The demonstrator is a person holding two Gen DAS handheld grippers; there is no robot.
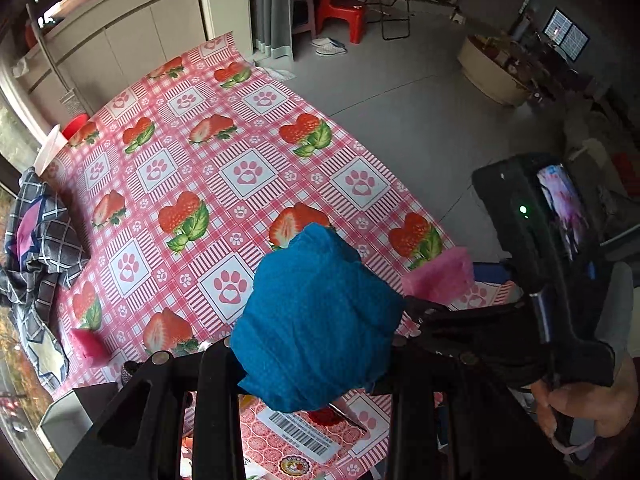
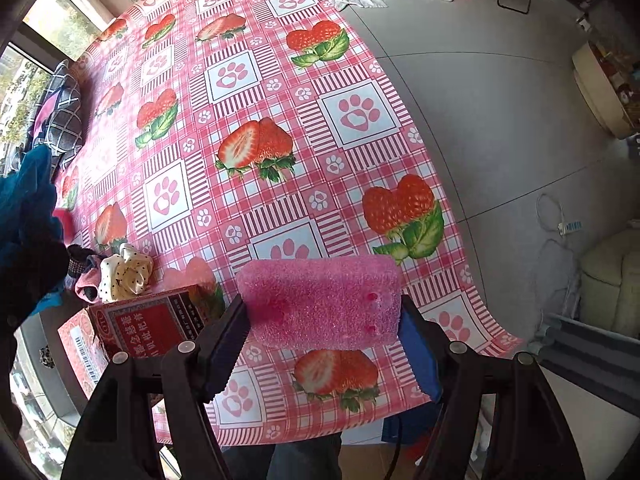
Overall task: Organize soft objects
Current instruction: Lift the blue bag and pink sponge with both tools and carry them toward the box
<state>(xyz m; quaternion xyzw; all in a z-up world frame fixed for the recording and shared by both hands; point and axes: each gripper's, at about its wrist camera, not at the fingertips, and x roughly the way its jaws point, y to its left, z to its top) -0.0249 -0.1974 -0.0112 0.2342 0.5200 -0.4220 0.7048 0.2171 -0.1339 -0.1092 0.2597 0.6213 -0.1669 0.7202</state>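
Observation:
My left gripper (image 1: 316,356) is shut on a bunched blue cloth (image 1: 316,316) and holds it above the near part of the strawberry tablecloth (image 1: 224,152). The cloth hides its fingertips. It also shows at the left edge of the right wrist view (image 2: 28,208). My right gripper (image 2: 324,320) is shut on a pink sponge (image 2: 324,300), held lengthwise between the two pads above the table's near edge. The sponge also shows in the left wrist view (image 1: 440,276). Scrunchies, one white with dots (image 2: 124,272), lie by a red box (image 2: 132,328).
A checked dark fabric pile (image 1: 36,248) lies at the table's left edge. A small pink object (image 1: 88,344) sits on the near left. The red box with a barcode (image 1: 296,440) is under my left gripper. The grey floor (image 2: 500,120) is to the right.

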